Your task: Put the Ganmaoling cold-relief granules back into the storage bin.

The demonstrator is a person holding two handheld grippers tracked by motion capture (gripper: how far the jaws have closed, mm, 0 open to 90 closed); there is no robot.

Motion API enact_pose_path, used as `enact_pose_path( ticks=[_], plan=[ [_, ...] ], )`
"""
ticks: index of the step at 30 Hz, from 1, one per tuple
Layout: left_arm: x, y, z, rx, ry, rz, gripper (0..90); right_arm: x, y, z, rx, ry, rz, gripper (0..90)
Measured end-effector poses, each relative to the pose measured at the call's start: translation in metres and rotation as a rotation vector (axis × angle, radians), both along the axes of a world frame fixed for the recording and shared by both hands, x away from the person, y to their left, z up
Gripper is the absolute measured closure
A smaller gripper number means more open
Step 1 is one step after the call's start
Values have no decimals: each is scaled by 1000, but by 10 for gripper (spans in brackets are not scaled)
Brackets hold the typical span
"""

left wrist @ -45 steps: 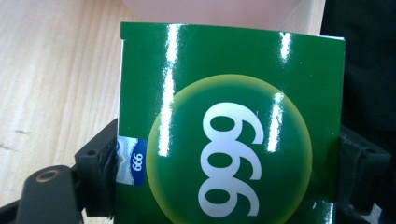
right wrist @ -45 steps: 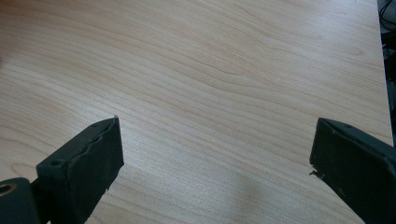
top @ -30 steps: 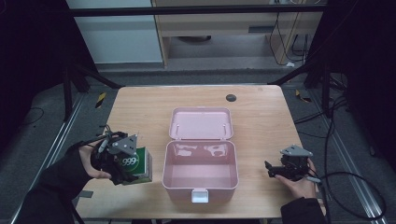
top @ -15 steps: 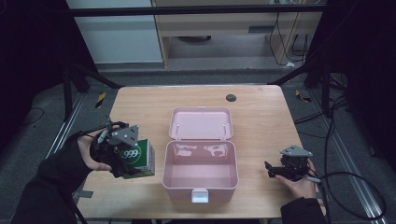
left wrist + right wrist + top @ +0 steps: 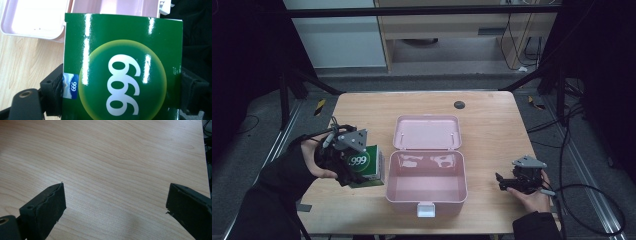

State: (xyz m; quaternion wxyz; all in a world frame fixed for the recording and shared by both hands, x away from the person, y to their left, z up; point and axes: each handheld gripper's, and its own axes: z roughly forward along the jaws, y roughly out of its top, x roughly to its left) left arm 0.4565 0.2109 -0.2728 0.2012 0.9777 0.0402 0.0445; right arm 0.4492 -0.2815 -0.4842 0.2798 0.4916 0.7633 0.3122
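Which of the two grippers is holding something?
The left gripper: its jaws clamp the green box beside the pink case. The right gripper has open jaws with nothing between them.

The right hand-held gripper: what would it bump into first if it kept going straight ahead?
Probably the pink box: the right hand-held gripper points toward it across bare table, though height is unclear.

green box (image 5: 122, 67): its lower end is cut off by the bottom edge of the left gripper view; in the high view the left gripper (image 5: 343, 159) covers its near-left part
pink case (image 5: 37, 20): behind the green box, its middle is hidden and the top edge crops its lid
small print on the blue label (image 5: 70, 86): beyond "999", too small to read
right gripper (image 5: 115, 202): both jaws are cut off at the bottom edge
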Motion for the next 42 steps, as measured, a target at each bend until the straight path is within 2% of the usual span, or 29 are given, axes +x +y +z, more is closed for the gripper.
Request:
enact_pose_path(
  ticks=[19, 22, 28, 42],
  plan=[
    [5, -35, -1, -5, 1, -66, 148, 0, 0, 0, 2, -1, 0, 29],
    [6, -41, -2, 0, 0, -79, 148, 0, 0, 0, 1, 0, 1, 29],
    [8, -52, -5, -15, 3, -90, 148, 0, -1, -1, 5, -1, 0, 29],
    [13, -79, -18, 1, 11, -125, 148, 0, -1, -2, 3, 3, 3, 29]
  ],
)
